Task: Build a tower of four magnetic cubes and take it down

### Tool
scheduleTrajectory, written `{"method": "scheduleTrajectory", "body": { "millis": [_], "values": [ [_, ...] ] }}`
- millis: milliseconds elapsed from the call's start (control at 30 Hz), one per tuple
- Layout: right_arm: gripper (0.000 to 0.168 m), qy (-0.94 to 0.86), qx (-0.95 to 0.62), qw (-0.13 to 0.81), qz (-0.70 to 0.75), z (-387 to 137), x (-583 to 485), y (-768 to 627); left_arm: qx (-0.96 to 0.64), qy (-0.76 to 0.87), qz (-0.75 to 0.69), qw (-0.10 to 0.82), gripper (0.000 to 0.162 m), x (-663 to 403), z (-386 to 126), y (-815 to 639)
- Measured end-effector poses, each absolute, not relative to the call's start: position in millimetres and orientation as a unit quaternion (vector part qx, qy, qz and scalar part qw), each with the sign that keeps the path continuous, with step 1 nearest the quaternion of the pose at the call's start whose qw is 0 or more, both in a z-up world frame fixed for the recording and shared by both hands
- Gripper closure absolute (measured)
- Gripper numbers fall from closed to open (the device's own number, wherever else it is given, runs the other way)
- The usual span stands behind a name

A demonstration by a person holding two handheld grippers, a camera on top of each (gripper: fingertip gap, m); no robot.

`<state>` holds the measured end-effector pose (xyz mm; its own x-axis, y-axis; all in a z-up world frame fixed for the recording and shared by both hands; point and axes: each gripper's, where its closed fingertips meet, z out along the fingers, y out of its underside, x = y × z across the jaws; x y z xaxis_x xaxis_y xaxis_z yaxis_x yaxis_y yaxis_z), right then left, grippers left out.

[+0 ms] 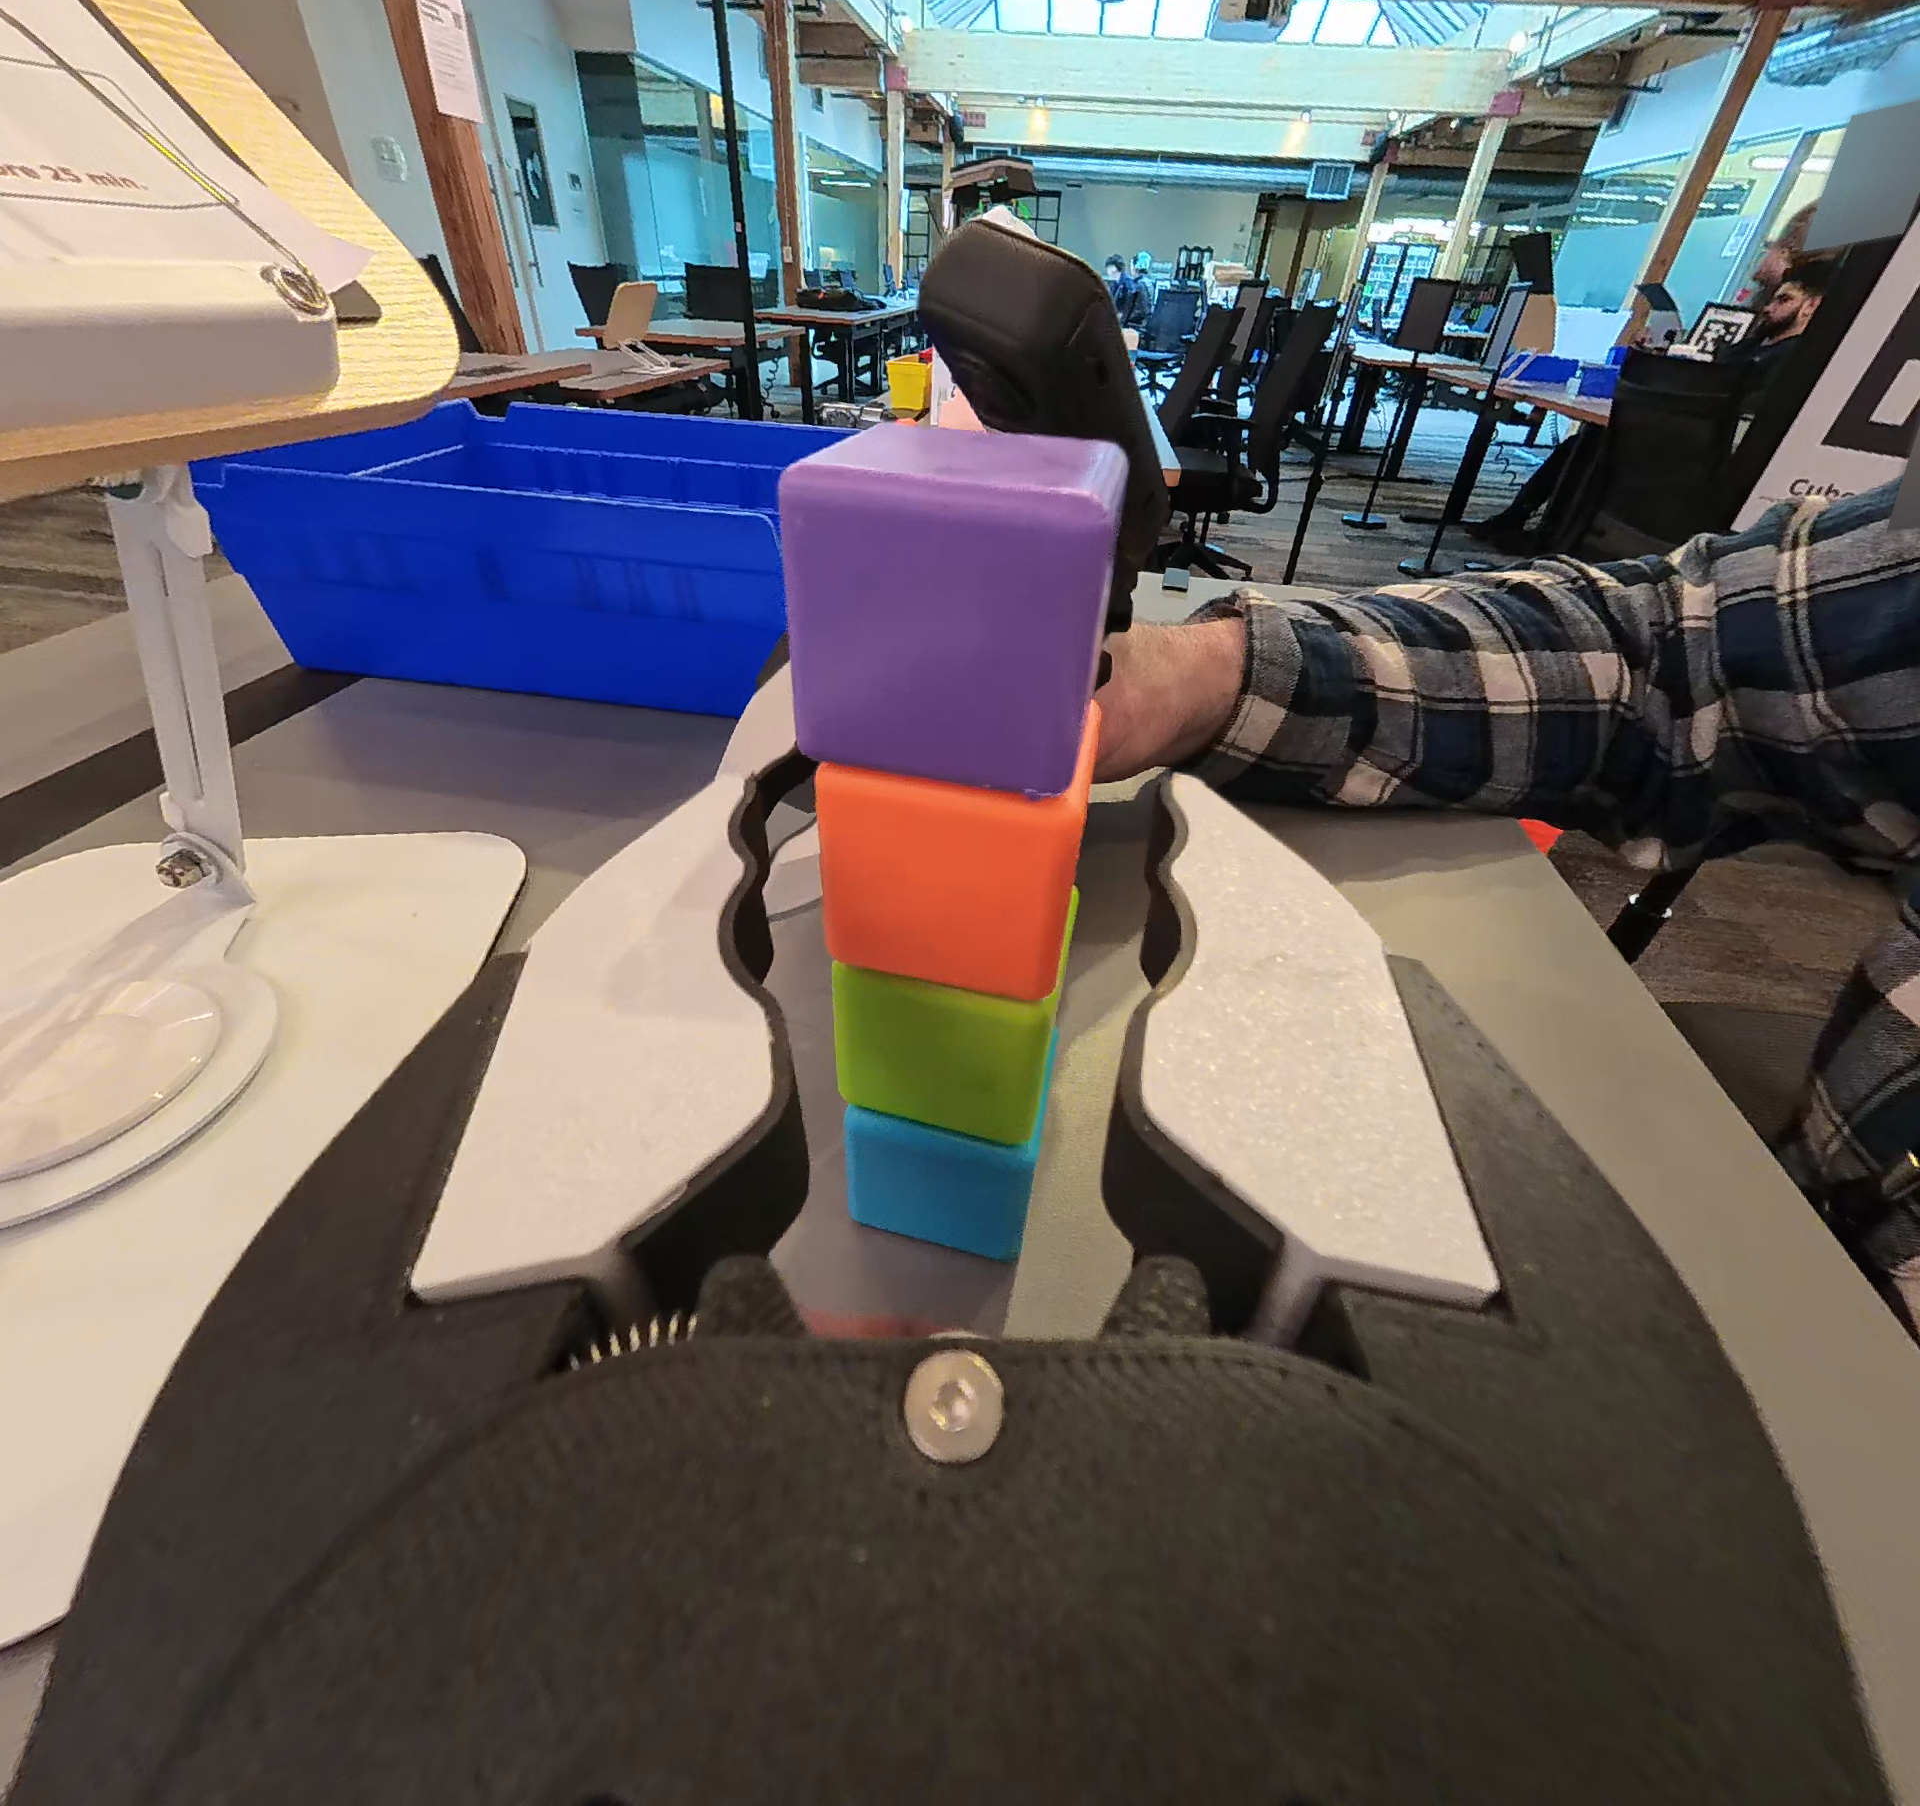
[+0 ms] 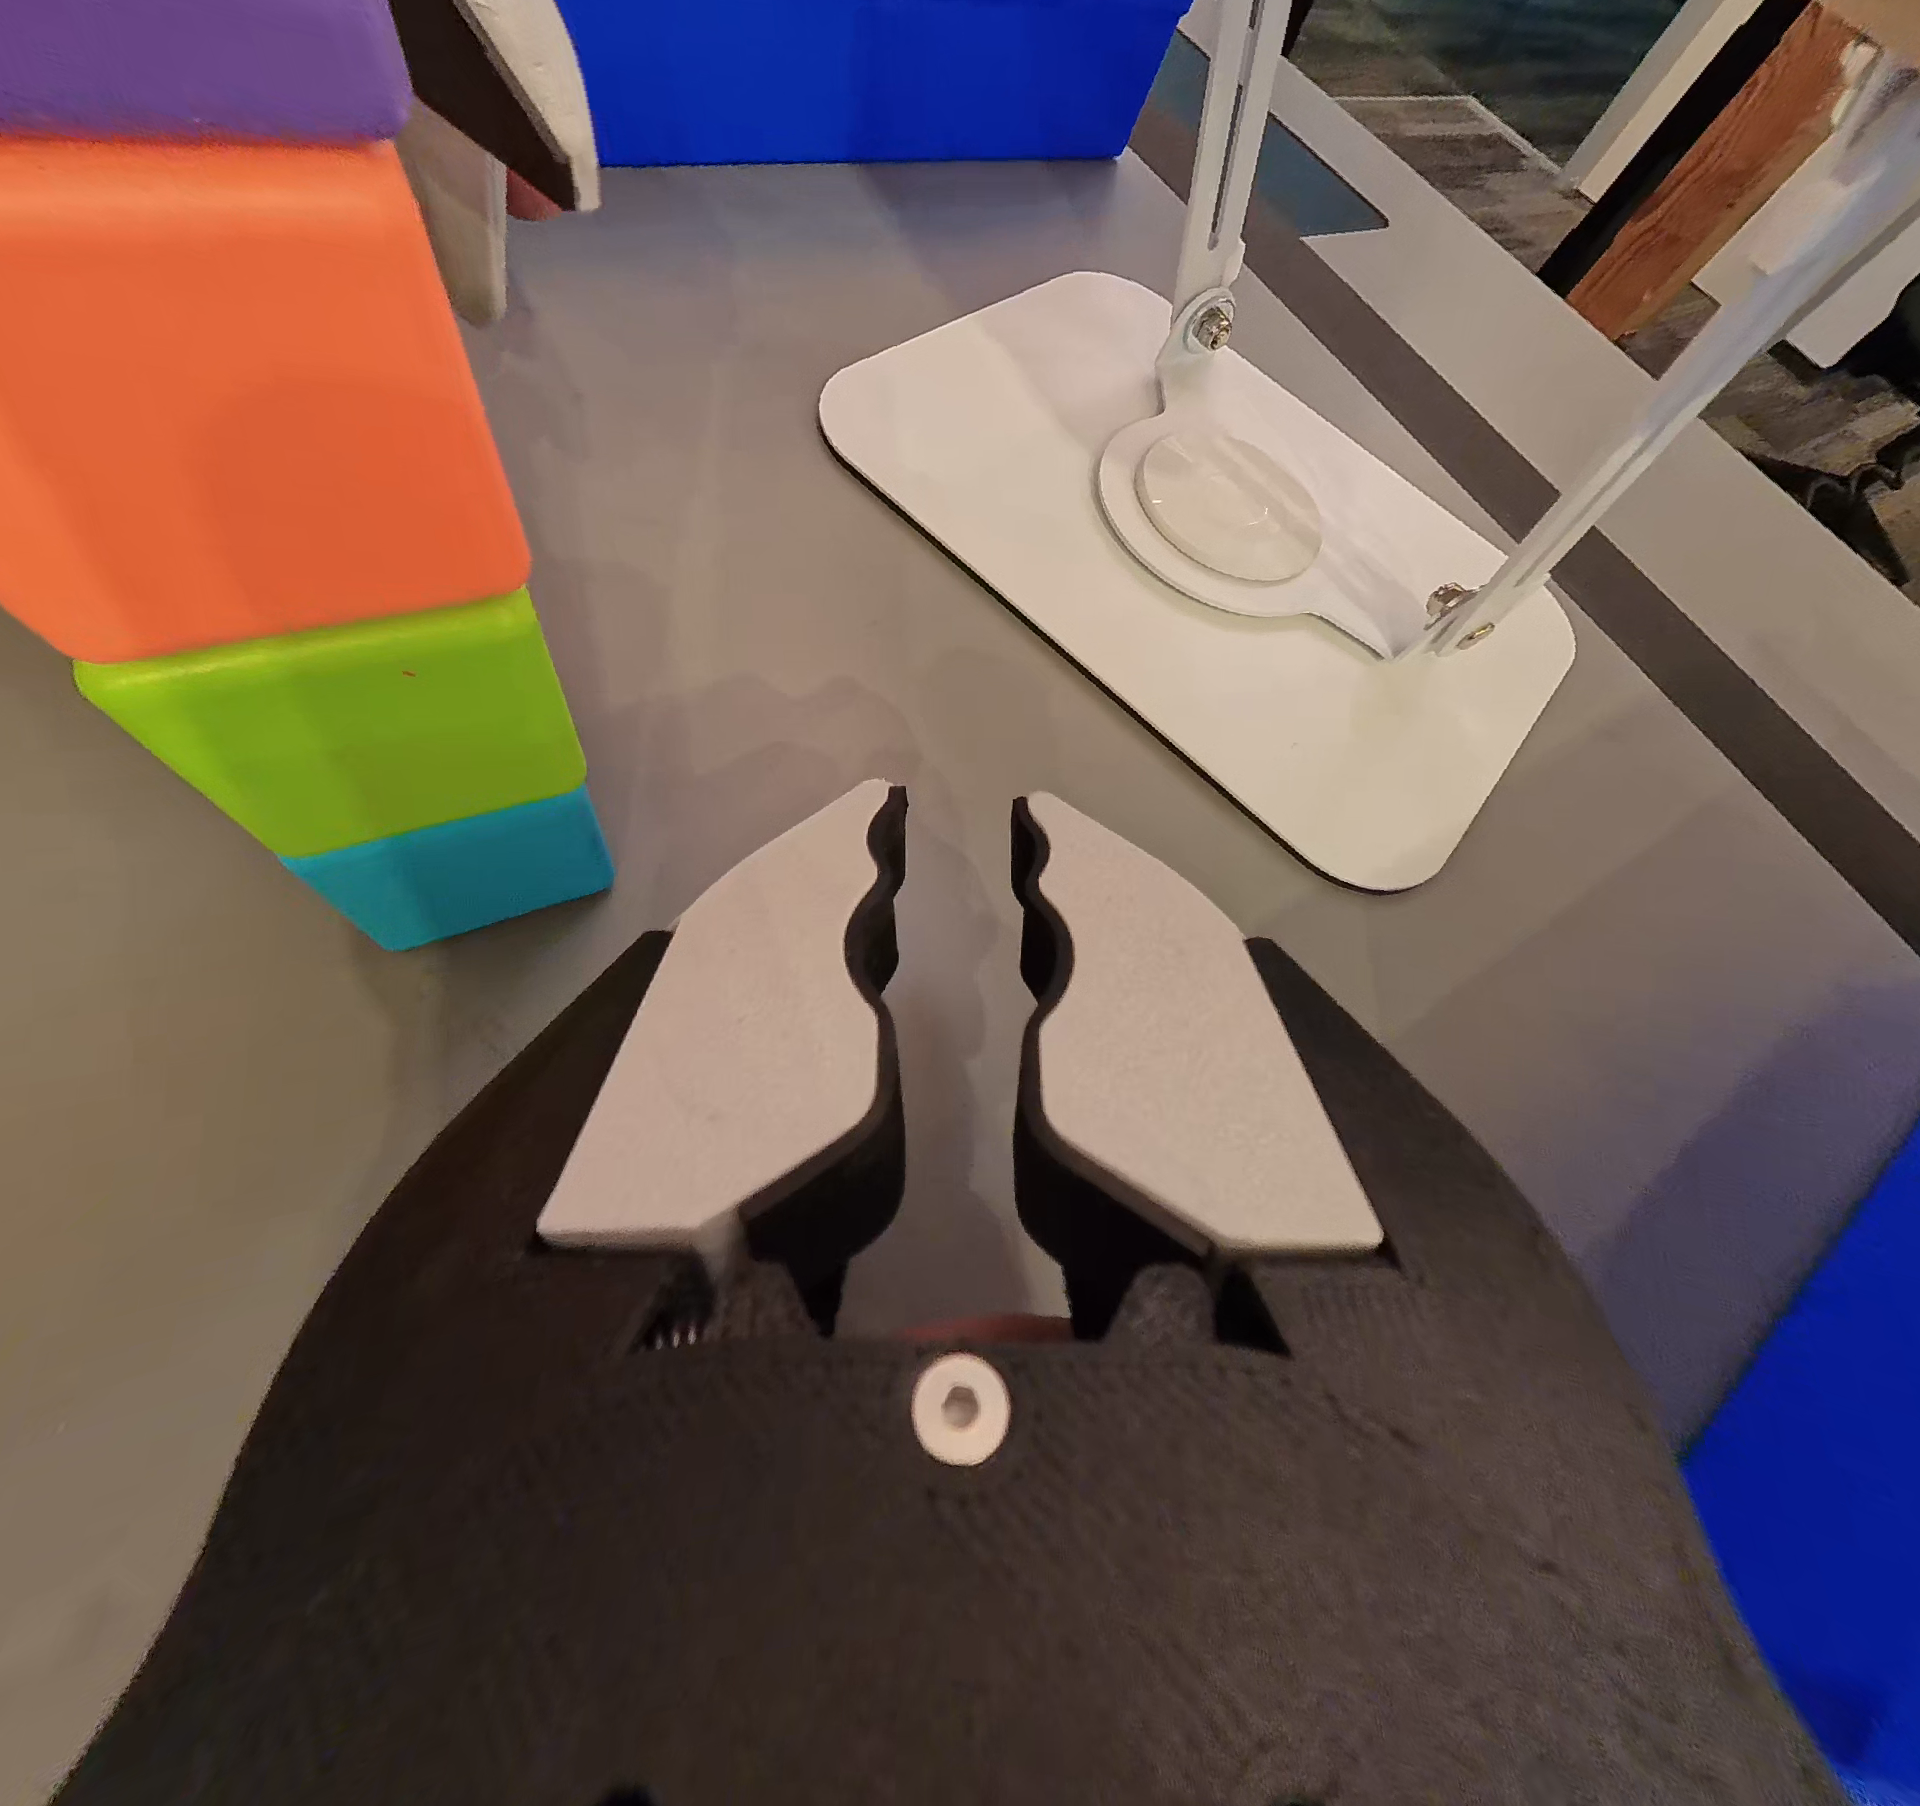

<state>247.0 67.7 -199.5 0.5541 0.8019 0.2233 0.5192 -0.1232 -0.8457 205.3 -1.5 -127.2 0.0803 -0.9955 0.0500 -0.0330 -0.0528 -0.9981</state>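
On the smooth grey tabletop (image 1: 416, 769) stands a tower of four plastic cubes: a blue cube (image 1: 940, 1185) at the bottom, a green cube (image 1: 945, 1044) on it, an orange cube (image 1: 945, 873) above that, and a purple cube (image 1: 940, 613) on top. The upper cubes sit slightly out of line with those below. Behind the tower a deep blue plastic bin (image 1: 499, 561) rests on the tabletop, and to one side is the flat white base of a metal stand (image 2: 1195, 593), whose thin white struts rise to a tilted wooden board (image 1: 208, 198). Beyond lies a large open office with desks, black chairs and exposed timber beams.

The left gripper (image 1: 951, 800), black with pale grey finger plates, has its fingers spread wide on either side of the tower, around the orange cube's level, with a gap on each side and no visible contact. The right gripper (image 2: 956, 811) hovers low over the bare tabletop just beside the blue cube, its fingers drawn near each other with a narrow gap between and nothing held. A hand in a plaid sleeve (image 1: 1558, 696) shows behind the tower in the left wrist view.
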Motion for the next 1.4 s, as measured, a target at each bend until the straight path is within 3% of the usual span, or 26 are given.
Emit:
{"method": "scheduleTrajectory", "body": {
  "millis": [233, 400, 667, 833, 1067, 1100, 1400],
  "values": [
    [0.149, -0.448, -0.734, 0.49, 0.145, -197.3, 247.2, 67.5, -0.543, 0.477, -0.485, 0.492, 0.112, 209.9, -131.6, -0.4],
    [0.144, -0.443, -0.725, 0.505, 0.152, -183.7, 249.4, 66.6, -0.544, 0.474, -0.491, 0.489, 0.112, 209.2, -131.4, 1.4],
    [0.112, -0.464, -0.656, 0.552, 0.223, -102.2, 251.7, 31.7, -0.544, 0.48, -0.478, 0.495, 0.112, 210.9, -131.8, 0.9],
    [0.094, -0.549, -0.638, 0.495, 0.214, -81.0, 221.0, 0.6, -0.547, 0.482, -0.469, 0.498, 0.112, 212.4, -131.7, 0.7],
    [0.109, -0.6, -0.67, 0.38, 0.218, -95.0, 188.9, 2.6, -0.547, 0.481, -0.47, 0.498, 0.112, 212.0, -131.7, 0.6],
    [0.116, -0.603, -0.672, 0.374, 0.211, -98.7, 186.7, 4.7, -0.547, 0.481, -0.47, 0.498, 0.112, 212.1, -131.9, 0.6],
    [0.117, -0.59, -0.67, 0.384, 0.236, -94.4, 181.9, 8.8, -0.553, 0.475, -0.475, 0.493, 0.112, 211.4, -132.2, 4.1]
  ]
}}
